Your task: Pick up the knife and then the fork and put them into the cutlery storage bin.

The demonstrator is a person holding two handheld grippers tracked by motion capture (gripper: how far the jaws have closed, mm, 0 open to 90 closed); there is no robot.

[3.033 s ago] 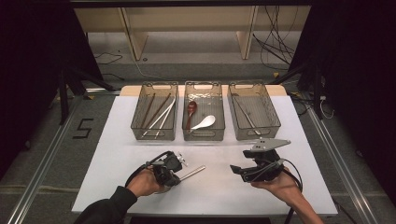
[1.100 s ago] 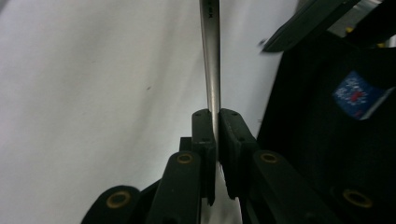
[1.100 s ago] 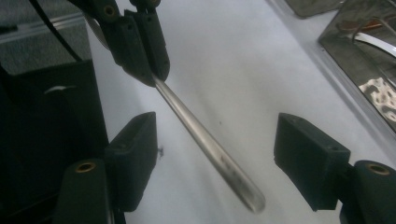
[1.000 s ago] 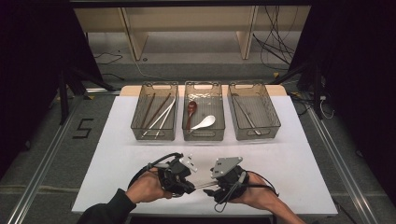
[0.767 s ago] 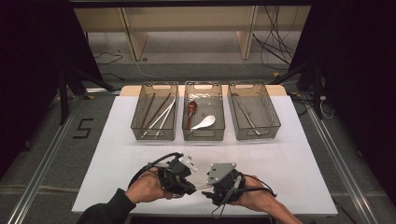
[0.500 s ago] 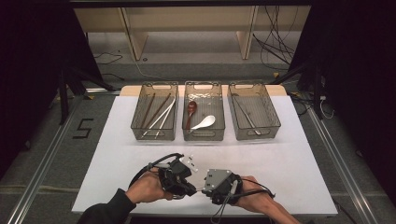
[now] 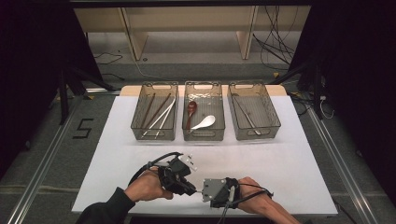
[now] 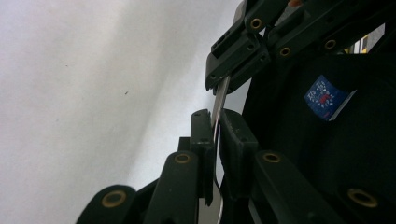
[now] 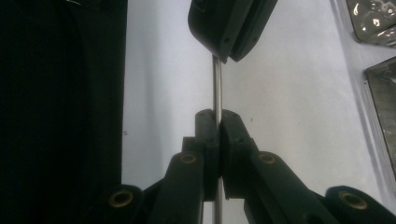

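Observation:
A thin metal stick point(image 9: 217, 84) spans the short gap between my two grippers near the table's front edge. In the high view the left gripper point(image 7: 192, 189) and right gripper point(image 7: 202, 190) meet tip to tip. The right gripper point(image 9: 218, 122) is shut on the stick; its jaws have just been closing around it. The left gripper point(image 8: 215, 128) still pinches the stick point(image 8: 221, 93), though its jaws have just been opening a little. The right gripper's jaws point(image 8: 238, 51) hold the stick's far end there.
Three clear bins stand in a row at mid-table: the left bin point(image 7: 154, 136) holds chopsticks point(image 7: 158, 114), the middle bin point(image 7: 204, 136) a red spoon point(image 7: 190, 109) and a white spoon point(image 7: 204, 122), the right bin point(image 7: 254, 136) a metal utensil point(image 7: 245, 112). White table surface point(image 7: 289, 163) lies around the hands.
The right hand has swung left from the table's right side to meet the left gripper, and its jaws have closed on the stick. The left hand has stayed put.

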